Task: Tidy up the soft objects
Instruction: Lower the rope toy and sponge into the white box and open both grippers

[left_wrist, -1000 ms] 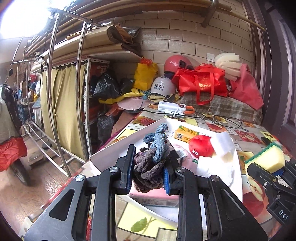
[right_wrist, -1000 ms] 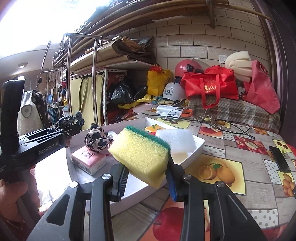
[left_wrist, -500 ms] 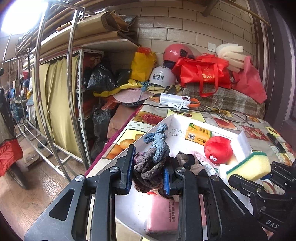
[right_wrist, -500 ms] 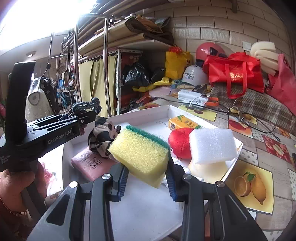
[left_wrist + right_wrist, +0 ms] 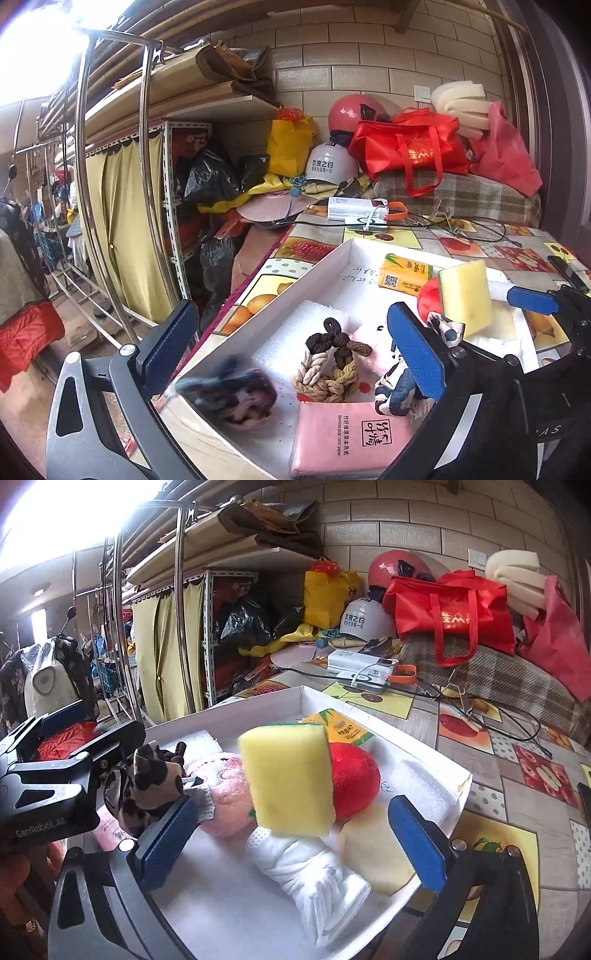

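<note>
A white tray (image 5: 325,262) (image 5: 436,755) on the fruit-print table holds soft items. My left gripper (image 5: 293,350) is open above the tray's near corner; a dark knit bundle (image 5: 236,393), blurred, lies free below it. Beside it are braided hair ties (image 5: 332,363) and a pink tissue pack (image 5: 351,437). My right gripper (image 5: 293,842) is open; the yellow sponge (image 5: 290,779) (image 5: 465,297) is loose between its jaws, blurred, above a rolled white cloth (image 5: 314,871) and a red plush ball (image 5: 354,779).
The tray also holds a yellow tissue pack (image 5: 340,729), a pink plush (image 5: 225,794), a spotted scrunchie (image 5: 147,779) and white foam (image 5: 295,332). Cables and a power bank (image 5: 362,666) lie behind. A metal rack (image 5: 110,166) stands left; bags and helmets are piled at the wall.
Both grippers have opened over the tray. The knit bundle has dropped from the left gripper into the tray's near corner. The yellow sponge has left the right gripper's pads and tipped upright.
</note>
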{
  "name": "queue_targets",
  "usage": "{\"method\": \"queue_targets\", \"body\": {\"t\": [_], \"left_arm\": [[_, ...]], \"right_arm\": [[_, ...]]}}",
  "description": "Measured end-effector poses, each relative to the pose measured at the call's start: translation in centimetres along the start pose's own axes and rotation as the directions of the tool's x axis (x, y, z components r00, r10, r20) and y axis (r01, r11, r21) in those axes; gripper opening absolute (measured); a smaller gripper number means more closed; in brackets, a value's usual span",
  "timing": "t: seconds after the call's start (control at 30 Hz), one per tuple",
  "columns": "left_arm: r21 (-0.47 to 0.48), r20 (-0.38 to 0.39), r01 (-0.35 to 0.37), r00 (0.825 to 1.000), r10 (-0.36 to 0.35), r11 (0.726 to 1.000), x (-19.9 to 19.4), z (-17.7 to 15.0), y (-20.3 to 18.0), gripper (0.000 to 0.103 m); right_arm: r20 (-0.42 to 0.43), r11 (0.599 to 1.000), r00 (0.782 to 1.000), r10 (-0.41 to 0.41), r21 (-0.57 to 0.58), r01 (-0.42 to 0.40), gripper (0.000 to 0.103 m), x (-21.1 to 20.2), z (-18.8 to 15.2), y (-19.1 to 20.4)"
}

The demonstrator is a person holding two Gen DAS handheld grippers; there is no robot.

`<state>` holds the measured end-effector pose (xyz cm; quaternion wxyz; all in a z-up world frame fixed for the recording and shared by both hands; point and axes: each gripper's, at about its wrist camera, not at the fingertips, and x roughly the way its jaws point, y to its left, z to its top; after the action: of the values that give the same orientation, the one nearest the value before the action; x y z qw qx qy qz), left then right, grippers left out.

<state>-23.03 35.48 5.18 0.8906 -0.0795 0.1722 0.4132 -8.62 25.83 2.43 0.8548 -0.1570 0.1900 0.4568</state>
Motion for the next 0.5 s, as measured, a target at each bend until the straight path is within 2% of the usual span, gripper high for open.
{"method": "queue_targets", "body": {"t": [0.17, 0.5], "left_arm": [[-0.031, 0.0, -0.015, 1.0, 0.015, 0.999, 0.0, 0.1, 0.5, 0.103], [-0.036, 0.032, -0.043, 0.998, 0.044, 0.998, -0.6, 0.1, 0.4, 0.103]], "right_arm": [[0.021, 1.0, 1.0, -0.018, 0.024, 0.018, 0.103, -0.2, 0.2, -0.7], [0.111, 0.998, 0.993, -0.05, 0.038, 0.046, 0.103, -1.7, 0.3, -0.9]]}}
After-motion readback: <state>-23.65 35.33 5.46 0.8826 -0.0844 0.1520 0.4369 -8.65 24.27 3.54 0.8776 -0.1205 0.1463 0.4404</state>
